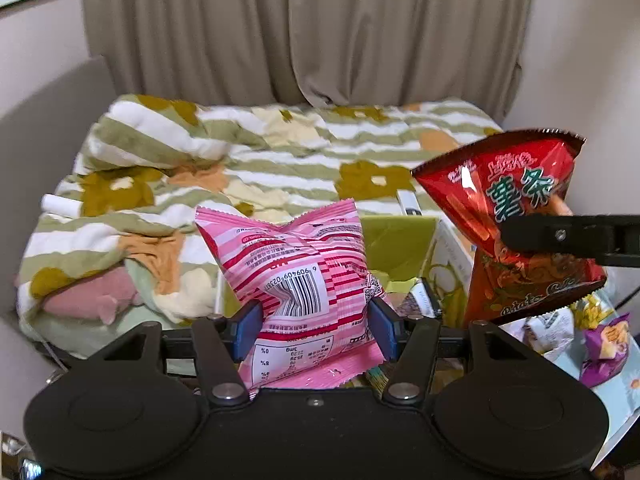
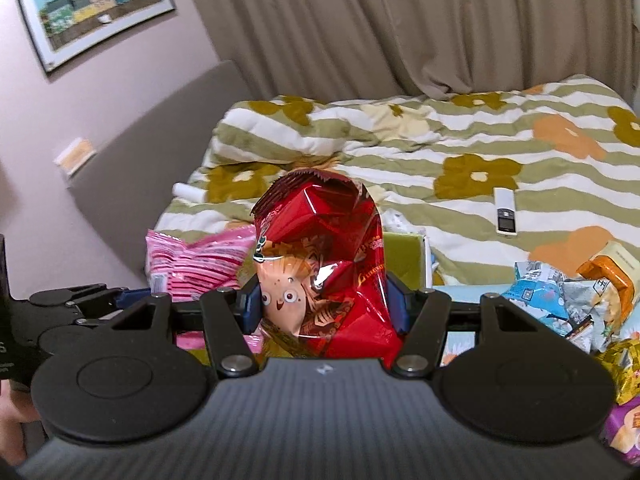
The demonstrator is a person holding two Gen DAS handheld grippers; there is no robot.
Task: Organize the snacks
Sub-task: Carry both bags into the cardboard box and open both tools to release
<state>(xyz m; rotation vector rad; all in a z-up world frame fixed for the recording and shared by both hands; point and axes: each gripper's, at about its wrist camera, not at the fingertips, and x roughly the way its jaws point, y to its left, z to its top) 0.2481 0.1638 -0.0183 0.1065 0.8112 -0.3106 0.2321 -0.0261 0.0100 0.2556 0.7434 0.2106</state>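
**Pink and red bags both gripped, box just ahead**

Pink wrapper sits clamped in your left gripper [image 1: 316,326], both blue pads pressing into the pink bag [image 1: 298,280]. Your right gripper [image 2: 324,306] is likewise clenched on the red chip bag [image 2: 332,272], which stands upright beyond its fingers. Both tools tilt downward, side by side. The yellow-green box [image 1: 396,244] lies just ahead of and below the bags, so carry them over its opening and lower before letting go. Loose snacks [image 2: 560,300] wait to your right.
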